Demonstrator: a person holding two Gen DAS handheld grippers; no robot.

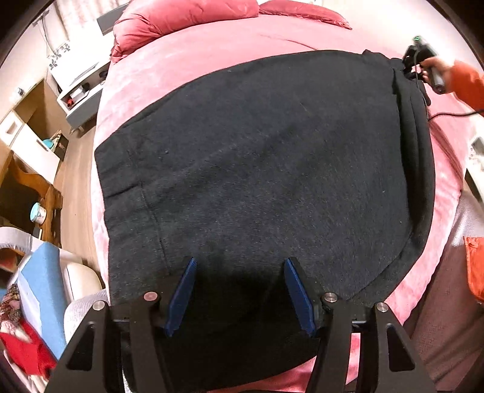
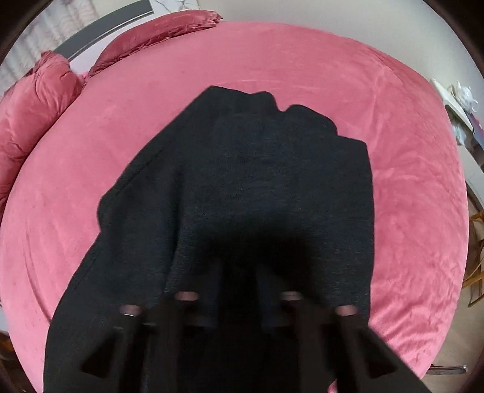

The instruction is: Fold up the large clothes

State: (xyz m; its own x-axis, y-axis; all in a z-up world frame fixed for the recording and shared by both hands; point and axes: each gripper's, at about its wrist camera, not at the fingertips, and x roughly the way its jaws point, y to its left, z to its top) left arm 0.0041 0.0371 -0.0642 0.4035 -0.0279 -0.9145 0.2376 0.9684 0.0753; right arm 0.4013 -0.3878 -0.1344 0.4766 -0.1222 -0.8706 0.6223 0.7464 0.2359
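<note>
A large black knitted garment [image 1: 257,169] lies spread flat on a pink round bed [image 1: 187,51]. My left gripper [image 1: 239,266] hovers over its near edge, its blue-padded fingers [image 1: 181,293] wide apart with nothing between them. My right gripper [image 1: 419,62] shows far right in the left wrist view, at the garment's far corner. In the right wrist view the garment [image 2: 251,187] hangs from that gripper [image 2: 239,305] and drapes over its dark, blurred fingers, so I cannot see the jaws.
Pink pillows [image 1: 181,21] lie at the head of the bed. A white nightstand [image 1: 81,87], wooden furniture [image 1: 36,187] and a chair with blue and red cloth [image 1: 39,290] stand on the left. A black cable [image 1: 453,114] crosses the bed at right.
</note>
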